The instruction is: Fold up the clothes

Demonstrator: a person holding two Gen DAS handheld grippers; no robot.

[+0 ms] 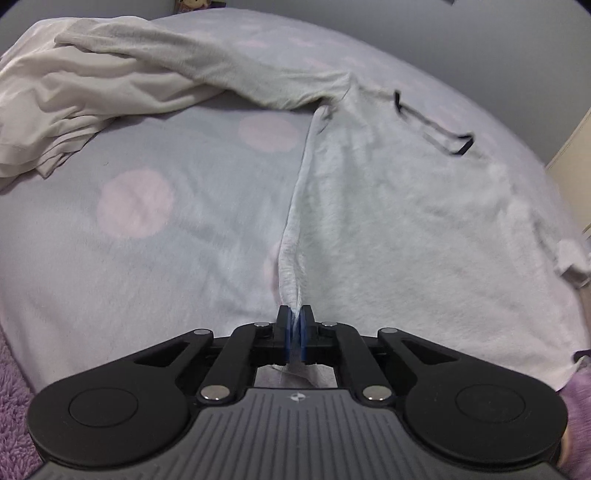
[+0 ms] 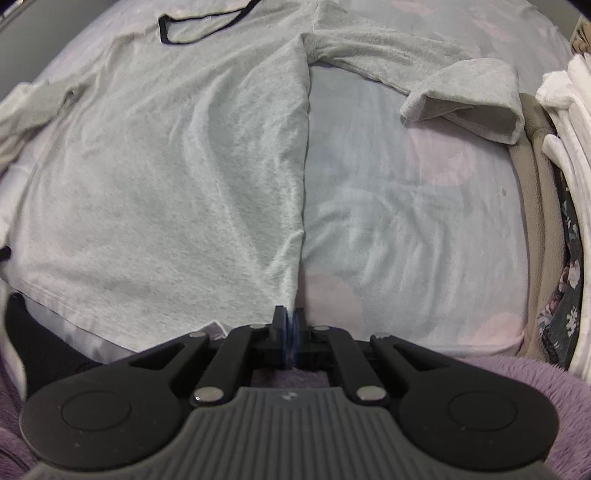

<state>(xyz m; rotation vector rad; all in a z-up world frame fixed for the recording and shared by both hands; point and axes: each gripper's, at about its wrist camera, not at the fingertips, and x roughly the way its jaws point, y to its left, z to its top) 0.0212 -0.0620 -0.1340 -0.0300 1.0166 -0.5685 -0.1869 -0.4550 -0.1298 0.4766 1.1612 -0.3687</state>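
Shirt [image 2: 155, 177], a pale grey long-sleeved one, is lying spread on the dotted bedsheet [image 1: 122, 258], and you are holding it at its near hem with both tools. Your left gripper [image 1: 295, 326] is pinching a raised ridge of the fabric, with cloth showing between the blue pads. Your right gripper [image 2: 289, 332] is sitting with its jaws together at the near corner where the hem meets the side seam; the fabric is running into the pads, so it is judged to be clamped on the shirt, though the contact itself is partly hidden.

From both grips the shirt's long axis is running straight away from you, hem nearest, black-trimmed collar [image 2: 192, 26] farthest. In the right wrist view the body is lying to the left of the jaws, with bare sheet to the right. Farther out, one sleeve [image 2: 424, 74] is trailing sideways across the sheet toward a stack of folded clothes [image 2: 565, 140]. Both hands are equally near the hem, so the coming fold is likely carrying it away from you toward the collar.
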